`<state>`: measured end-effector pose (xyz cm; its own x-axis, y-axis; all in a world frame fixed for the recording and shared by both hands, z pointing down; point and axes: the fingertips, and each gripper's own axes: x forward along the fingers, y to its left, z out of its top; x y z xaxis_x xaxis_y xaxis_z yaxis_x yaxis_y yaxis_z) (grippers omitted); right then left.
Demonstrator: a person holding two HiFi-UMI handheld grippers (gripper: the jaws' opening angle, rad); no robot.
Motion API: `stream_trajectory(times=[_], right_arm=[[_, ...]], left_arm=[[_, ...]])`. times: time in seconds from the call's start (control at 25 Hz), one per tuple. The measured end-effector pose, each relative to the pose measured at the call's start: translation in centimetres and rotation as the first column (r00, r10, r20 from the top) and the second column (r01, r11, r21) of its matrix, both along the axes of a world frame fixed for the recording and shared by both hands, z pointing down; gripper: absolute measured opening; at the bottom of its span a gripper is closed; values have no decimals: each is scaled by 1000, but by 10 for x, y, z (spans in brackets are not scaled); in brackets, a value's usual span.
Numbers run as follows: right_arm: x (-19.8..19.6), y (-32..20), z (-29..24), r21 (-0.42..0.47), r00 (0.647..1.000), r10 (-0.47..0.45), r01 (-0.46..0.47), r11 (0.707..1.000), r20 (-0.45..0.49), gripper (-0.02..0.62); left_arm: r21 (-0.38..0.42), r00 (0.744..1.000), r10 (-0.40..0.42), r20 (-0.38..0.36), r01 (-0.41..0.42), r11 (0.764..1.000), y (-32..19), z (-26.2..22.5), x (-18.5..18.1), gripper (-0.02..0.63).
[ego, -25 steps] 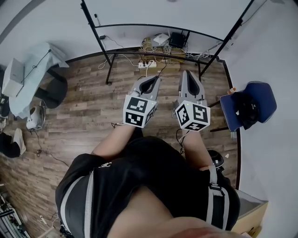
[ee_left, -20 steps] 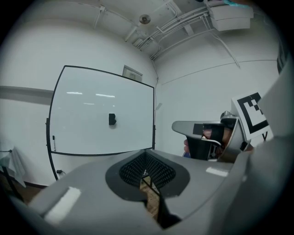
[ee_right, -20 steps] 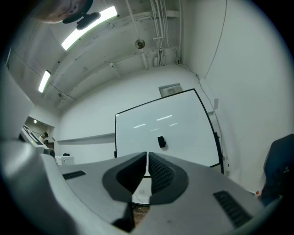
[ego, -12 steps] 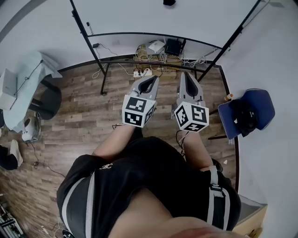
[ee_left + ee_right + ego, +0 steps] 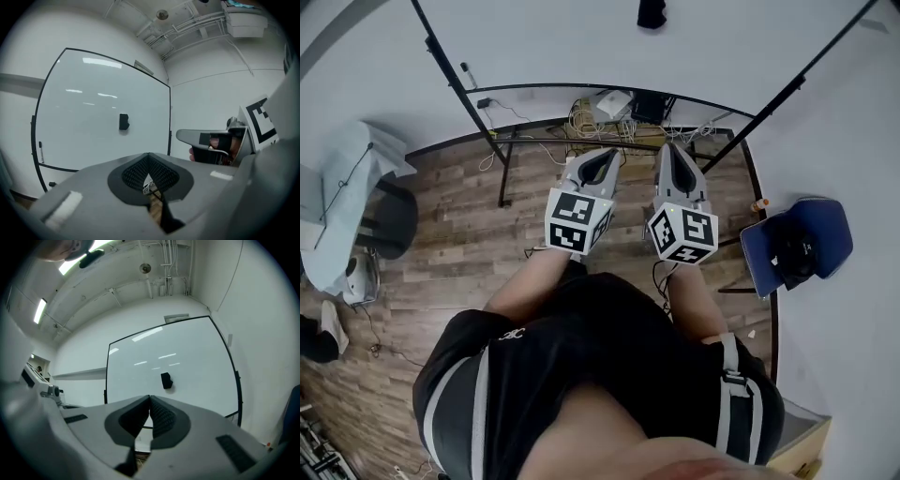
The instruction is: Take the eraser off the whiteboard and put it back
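Eraser (image 5: 166, 380) sits on the whiteboard (image 5: 187, 357), untouched (both steps remain). My left gripper (image 5: 148, 158) and right gripper (image 5: 149, 400) are closed, empty.

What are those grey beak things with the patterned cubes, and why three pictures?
They are two grabbing tools held by a person. One picture comes from a camera on the person's head, looking down. The others come from cameras on the left gripper and right gripper. Both are shut and hold nothing. Ahead stands a whiteboard with a black eraser stuck on it.
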<state>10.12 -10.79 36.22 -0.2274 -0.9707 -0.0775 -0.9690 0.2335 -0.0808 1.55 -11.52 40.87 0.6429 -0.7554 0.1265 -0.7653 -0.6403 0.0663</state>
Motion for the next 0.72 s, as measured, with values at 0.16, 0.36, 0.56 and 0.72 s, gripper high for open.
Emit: stream_trajectory(times=[0.16, 0.36, 0.56, 0.72], right_arm=[[-18, -48, -7, 1, 1000, 5, -5, 1000, -9, 6], [-33, -103, -11, -7, 1000, 19, -19, 1000, -17, 6], [-42, -143, -7, -17, 999, 28, -29, 999, -30, 6], [-31, -165, -1, -28, 999, 24, -25, 999, -35, 6]], left_arm=[[5, 1000, 2, -7, -2, 1000, -50, -9, -18, 9], [-2, 1000, 14, -18, -14, 1000, -105, -14, -33, 9], [39, 999, 2, 36, -4, 999, -149, -7, -41, 9], [26, 999, -3, 52, 2, 1000, -169, 0, -28, 9]])
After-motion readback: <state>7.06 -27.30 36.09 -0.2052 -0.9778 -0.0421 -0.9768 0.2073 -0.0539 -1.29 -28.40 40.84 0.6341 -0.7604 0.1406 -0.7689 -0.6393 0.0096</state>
